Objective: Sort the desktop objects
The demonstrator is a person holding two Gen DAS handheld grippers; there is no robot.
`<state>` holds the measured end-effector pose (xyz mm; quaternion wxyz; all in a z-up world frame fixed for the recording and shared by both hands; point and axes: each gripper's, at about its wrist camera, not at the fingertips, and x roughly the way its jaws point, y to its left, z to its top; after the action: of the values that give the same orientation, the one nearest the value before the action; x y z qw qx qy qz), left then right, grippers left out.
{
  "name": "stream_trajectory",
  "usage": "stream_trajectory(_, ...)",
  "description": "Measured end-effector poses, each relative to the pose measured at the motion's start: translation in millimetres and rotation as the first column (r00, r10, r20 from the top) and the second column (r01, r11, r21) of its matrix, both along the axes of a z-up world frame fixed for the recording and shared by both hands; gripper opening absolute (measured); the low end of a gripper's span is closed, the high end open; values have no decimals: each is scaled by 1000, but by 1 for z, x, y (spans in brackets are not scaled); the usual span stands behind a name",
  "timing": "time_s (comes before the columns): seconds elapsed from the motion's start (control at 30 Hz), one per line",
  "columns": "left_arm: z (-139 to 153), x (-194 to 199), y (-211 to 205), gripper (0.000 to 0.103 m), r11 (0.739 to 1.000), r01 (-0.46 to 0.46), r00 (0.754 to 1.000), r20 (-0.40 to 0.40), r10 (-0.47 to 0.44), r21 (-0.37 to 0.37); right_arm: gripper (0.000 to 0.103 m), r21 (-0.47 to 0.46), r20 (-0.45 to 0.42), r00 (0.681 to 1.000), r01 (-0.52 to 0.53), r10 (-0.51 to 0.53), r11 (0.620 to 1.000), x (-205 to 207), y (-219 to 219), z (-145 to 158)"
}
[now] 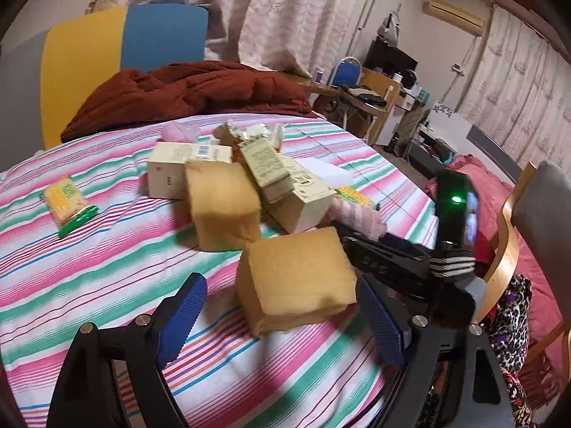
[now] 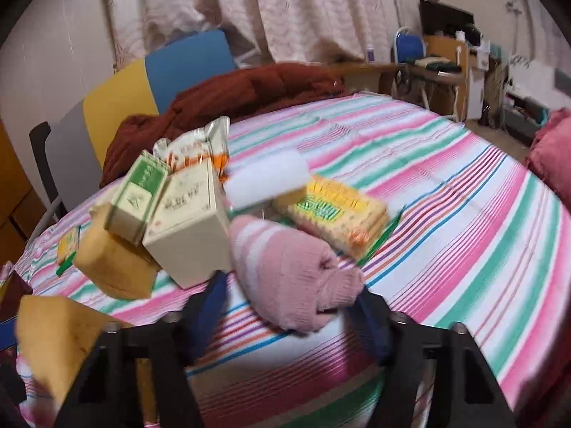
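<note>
Pink striped knitted roll [image 2: 289, 271] sits between the spread right gripper [image 2: 289, 306] jaws, long axis across them; left gripper [image 1: 282, 317], spread too, straddles a yellow sponge block [image 1: 296, 278].

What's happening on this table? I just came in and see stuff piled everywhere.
A person is sorting clutter on the striped tablecloth with two handheld grippers. The left gripper is open, its fingers either side of a yellow sponge. The right gripper is open around a rolled pink sock. Behind them sits a heap of boxes, another sponge and cracker packets, still unsorted.
</note>
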<state>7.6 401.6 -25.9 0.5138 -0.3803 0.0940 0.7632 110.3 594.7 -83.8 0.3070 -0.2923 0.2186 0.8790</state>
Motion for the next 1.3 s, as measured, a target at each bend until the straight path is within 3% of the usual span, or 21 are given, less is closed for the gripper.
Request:
stream_trajectory(0.13,-7,3,8,87,999,-7,999,-35,6,-33,50,-18,-35,999,5,-5,1000,7,2,-3)
stream_trajectory(0.23,-8,2,12,87,1000,-15,1000,-5,15,-24,47,-27,-56,998,13,-15,1000,12,2,-4)
stream_trajectory(0.3,-7,5,16,87,1000,-9,1000,17,9,-9,46,-34,-67,998,16,-18,999,13,2,-4)
stream_trajectory(0.5,-11,10,32,87,998,-41,999,-24,40,-55,46,-43,-78,997,15,-18,999,13,3,-4)
stream_trajectory(0.7,-23,-7,30,89,997,-59,997,51,61,-46,47,-39,-78,997,16,-19,999,11,2,-4)
stream_trajectory(0.87,-24,-16,18,81,998,-65,992,105,63,7,47,-42,-84,996,14,-17,999,13,3,-5)
stream_trajectory(1.1,-19,-24,-6,76,994,-103,987,128,99,21,47,-28,-77,997,17,-19,999,12,0,-4)
stream_trajectory(1.3,-9,-23,-34,76,991,-131,988,90,128,33,46,-1,-77,997,17,-17,1000,15,-6,-1)
